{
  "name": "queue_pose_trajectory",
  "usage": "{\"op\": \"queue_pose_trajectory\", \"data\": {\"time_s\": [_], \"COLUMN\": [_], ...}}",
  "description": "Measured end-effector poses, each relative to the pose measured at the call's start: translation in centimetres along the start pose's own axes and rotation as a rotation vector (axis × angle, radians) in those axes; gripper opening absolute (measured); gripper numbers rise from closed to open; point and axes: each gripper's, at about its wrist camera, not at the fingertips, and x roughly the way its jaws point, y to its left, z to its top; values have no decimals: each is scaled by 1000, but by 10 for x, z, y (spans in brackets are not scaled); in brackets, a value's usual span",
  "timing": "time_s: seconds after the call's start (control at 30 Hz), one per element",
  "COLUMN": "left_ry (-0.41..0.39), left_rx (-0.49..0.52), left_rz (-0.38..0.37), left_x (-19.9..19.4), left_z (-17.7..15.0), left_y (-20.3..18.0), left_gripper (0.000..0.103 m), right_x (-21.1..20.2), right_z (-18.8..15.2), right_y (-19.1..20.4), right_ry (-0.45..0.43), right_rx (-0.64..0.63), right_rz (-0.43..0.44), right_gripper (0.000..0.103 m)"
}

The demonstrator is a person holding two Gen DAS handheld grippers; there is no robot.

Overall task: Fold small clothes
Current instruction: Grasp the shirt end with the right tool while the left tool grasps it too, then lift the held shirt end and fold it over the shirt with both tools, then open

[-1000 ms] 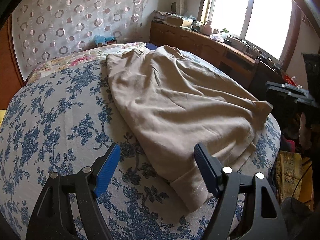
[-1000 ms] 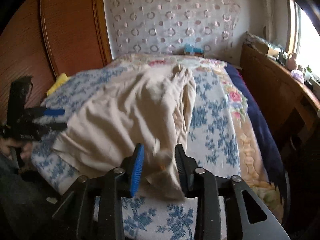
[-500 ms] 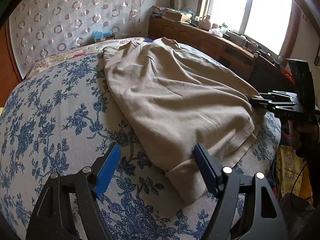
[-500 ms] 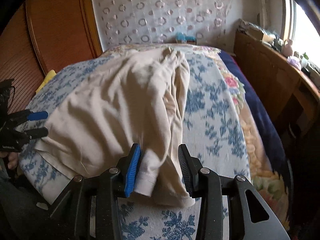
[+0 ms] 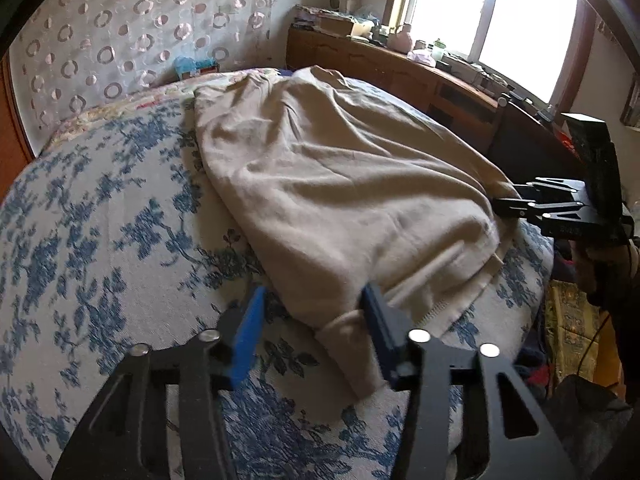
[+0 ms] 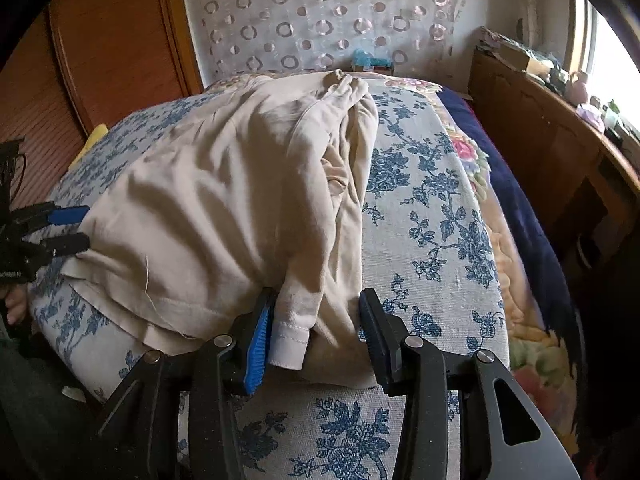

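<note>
A beige long-sleeved garment (image 5: 340,184) lies spread on the blue-flowered bed cover (image 5: 100,220); it also shows in the right wrist view (image 6: 224,208). My left gripper (image 5: 310,328) is open, its jaws around the near sleeve cuff (image 5: 352,356) at the bed's front edge. My right gripper (image 6: 312,336) is open, its jaws around the other sleeve cuff (image 6: 290,344). Each gripper shows in the other's view, the right one (image 5: 516,206) at the garment's hem corner, the left one (image 6: 66,228) at the opposite corner.
A wooden sideboard (image 5: 420,80) with clutter runs under the window on the right. A wooden headboard (image 6: 112,40) and dotted curtain (image 6: 320,12) stand behind the bed. A dark blue blanket (image 6: 520,208) lies along the bed's right side.
Both grippers have moved closer to the garment. The left jaws have narrowed around the near cuff. The right jaws have opened wider around the other cuff.
</note>
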Motion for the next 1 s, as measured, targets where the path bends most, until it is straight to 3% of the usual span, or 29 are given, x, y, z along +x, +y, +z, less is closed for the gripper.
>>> {"op": "queue_pose_trajectory", "data": {"time_s": [0.27, 0.33, 0.47, 0.67, 0.73, 1.0], "left_ry": [11, 12, 17, 29, 30, -111], "left_rx": [13, 9, 1, -1, -1, 1], "left_rz": [-22, -29, -52, -82, -90, -50], "left_x": [-7, -8, -9, -8, -9, -40], "left_z": [-7, -8, -9, -10, -11, 19], "left_y": [-6, -5, -5, -6, -6, -5], "left_gripper": [40, 39, 32, 24, 6, 5], "right_x": [1, 0, 0, 0, -2, -27], "right_z": [-1, -2, -3, -6, -8, 0], "right_y": [-1, 1, 5, -2, -5, -12], "right_ry": [11, 8, 7, -26, -39, -169], "right_rx": [-16, -21, -21, 15, 30, 67], "right_rz": [39, 54, 111, 127, 134, 178], "right_gripper": [44, 38, 11, 8, 8, 7]}}
